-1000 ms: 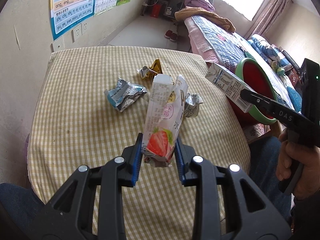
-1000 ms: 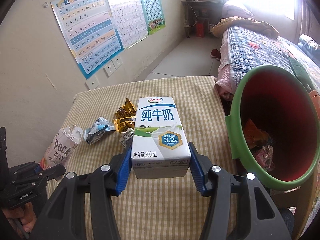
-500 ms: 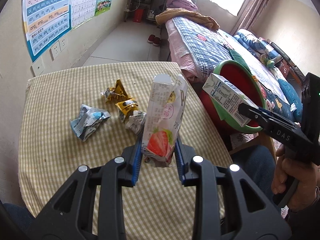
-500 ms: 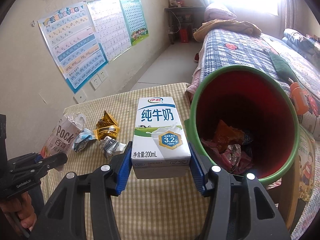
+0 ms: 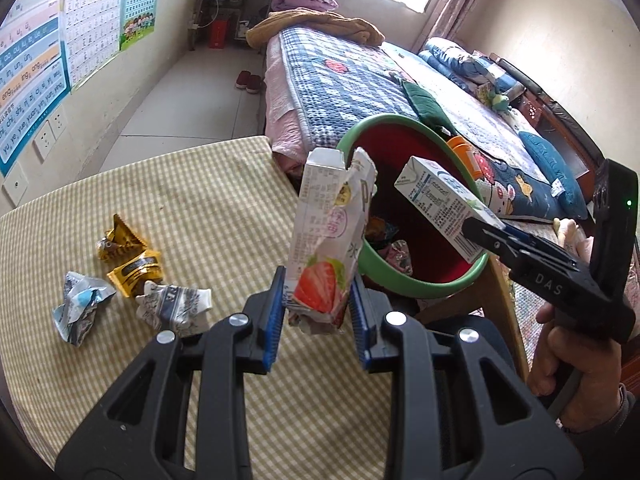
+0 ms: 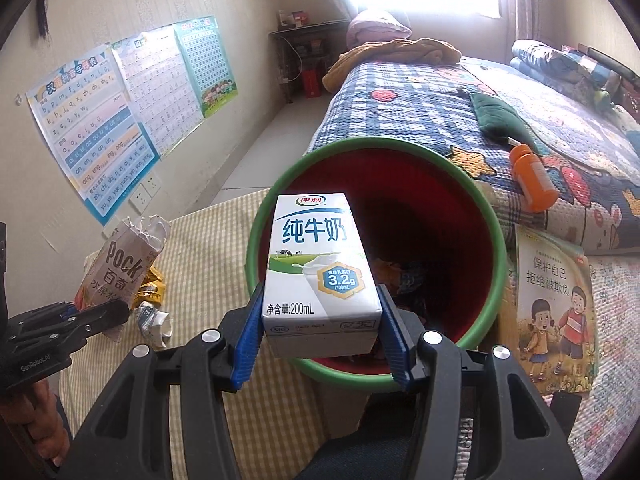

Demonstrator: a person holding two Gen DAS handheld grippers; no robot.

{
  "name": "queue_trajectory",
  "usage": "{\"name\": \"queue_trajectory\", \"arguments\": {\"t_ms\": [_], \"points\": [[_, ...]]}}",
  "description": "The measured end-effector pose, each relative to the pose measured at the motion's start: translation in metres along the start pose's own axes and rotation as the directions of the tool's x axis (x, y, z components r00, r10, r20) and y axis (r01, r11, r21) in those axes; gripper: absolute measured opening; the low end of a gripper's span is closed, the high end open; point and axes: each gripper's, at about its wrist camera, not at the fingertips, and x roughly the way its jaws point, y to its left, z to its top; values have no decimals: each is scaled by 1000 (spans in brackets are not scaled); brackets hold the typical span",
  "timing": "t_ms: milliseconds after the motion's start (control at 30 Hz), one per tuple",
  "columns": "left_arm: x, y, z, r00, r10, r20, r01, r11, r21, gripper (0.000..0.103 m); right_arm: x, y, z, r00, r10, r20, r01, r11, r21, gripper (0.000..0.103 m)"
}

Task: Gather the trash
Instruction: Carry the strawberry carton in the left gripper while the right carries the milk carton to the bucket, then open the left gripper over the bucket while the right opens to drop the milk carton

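So right now I've got both hands loaded. My right gripper (image 6: 322,340) is clamped on the milk carton (image 6: 320,268) near its base, pads on the two narrow sides, and in the right wrist view it sits dead centre with the green-rimmed red bin (image 6: 494,248) open right behind it. My left gripper (image 5: 318,316) is pinching the torn strawberry Pocky box (image 5: 326,240) at its crumpled bottom end, middle of the left wrist frame, bin mouth just behind it to the right.

Handling guess: the carton holds its boxy shape, so it reads stiff, probably empty and light, and the smooth coated sides could slip (gripping low on the flat faces seems right). The Pocky box is thin card, already ripped open at the top, so it'll squash rather than resist; a light pinch is plenty.

Left on the checked tablecloth (image 5: 200,184), lower left of the left view: a gold wrapper (image 5: 130,258), a blue-white foil wrapper (image 5: 80,306) and a crumpled silver one (image 5: 174,306). All soft, crinkly, nearly weightless; I'd grab each by its bunched middle.
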Motion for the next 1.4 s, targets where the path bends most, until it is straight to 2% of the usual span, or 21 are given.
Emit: {"name": "queue_trajectory", "arguments": {"t_ms": [300,900,1000,1067,1267,1400], "points": [[26,-35,25,999,-39,-20,40,998,47,29,0,-40,0,1000,-29,10,29,997,66,51],[70,-66,51,996,-64,-60,68,996,62,31,11,-65,7,999,-44,21,42,996,78,52],[72,-64,53,996,-62,-62,65,997,47,41,12,-68,8,999,-50,18,48,995,83,53],[70,-63,55,997,-57,-48,59,997,43,58,12,-70,8,999,-50,19,49,995,86,54],[57,-53,55,999,-33,-10,33,999,19,87,11,-65,3,998,-54,18,52,995,79,73],[45,-42,53,1000,-4,11,4,1000,-2,98,8,-58,0,998,-57,24,55,996,74,82]]}}
